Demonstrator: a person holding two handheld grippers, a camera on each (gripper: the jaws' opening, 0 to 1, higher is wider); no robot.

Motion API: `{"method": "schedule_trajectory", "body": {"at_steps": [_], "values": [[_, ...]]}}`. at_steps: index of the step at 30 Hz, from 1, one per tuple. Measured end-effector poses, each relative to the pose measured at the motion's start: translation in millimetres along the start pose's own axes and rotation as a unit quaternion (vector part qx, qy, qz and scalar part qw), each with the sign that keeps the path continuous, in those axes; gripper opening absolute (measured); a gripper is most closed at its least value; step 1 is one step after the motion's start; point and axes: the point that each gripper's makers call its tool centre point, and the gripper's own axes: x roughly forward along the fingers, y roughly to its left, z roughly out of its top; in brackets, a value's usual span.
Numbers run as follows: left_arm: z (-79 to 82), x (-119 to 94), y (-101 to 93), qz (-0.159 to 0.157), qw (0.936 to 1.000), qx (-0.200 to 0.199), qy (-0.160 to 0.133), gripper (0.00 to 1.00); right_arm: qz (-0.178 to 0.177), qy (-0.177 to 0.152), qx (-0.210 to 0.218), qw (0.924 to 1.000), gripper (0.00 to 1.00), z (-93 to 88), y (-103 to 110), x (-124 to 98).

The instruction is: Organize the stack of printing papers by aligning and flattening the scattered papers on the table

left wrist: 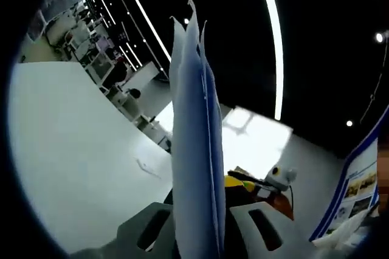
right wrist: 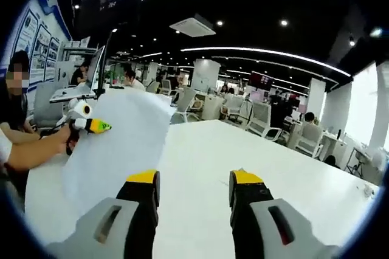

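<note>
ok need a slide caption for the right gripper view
Open right gripper over the white table, while the left gripper holds up a sheaf of paper.

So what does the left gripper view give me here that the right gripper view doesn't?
Left gripper view: the papers edge-on, several sheets fanned slightly at the top, clamped between the left gripper's jaws. Right gripper view: the sheets' broad face, held up off the table, the left gripper pinching their far edge in a person's hand, and the right gripper open and empty. Both share the papers and the white table.
</note>
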Motion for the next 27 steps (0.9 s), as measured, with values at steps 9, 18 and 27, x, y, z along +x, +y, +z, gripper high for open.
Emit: {"method": "schedule_trajectory", "body": {"at_steps": [9,18,27], "values": [[5.3,2,-2.0,-0.011,0.9999,0.000,-0.006,0.06,0.123,-0.070,0.099,0.9849,0.45,19.9,32,-7],[9.4,3,-43.3,-0.087,0.9955,0.035,-0.016,0.06,0.254,-0.129,0.198,0.9378,0.50,44.4,78,-9],[7.4,0,-67.5,-0.133,0.9897,0.047,-0.023,0.06,0.303,-0.148,0.201,0.9199,0.58,56.8,115,-13]]}}
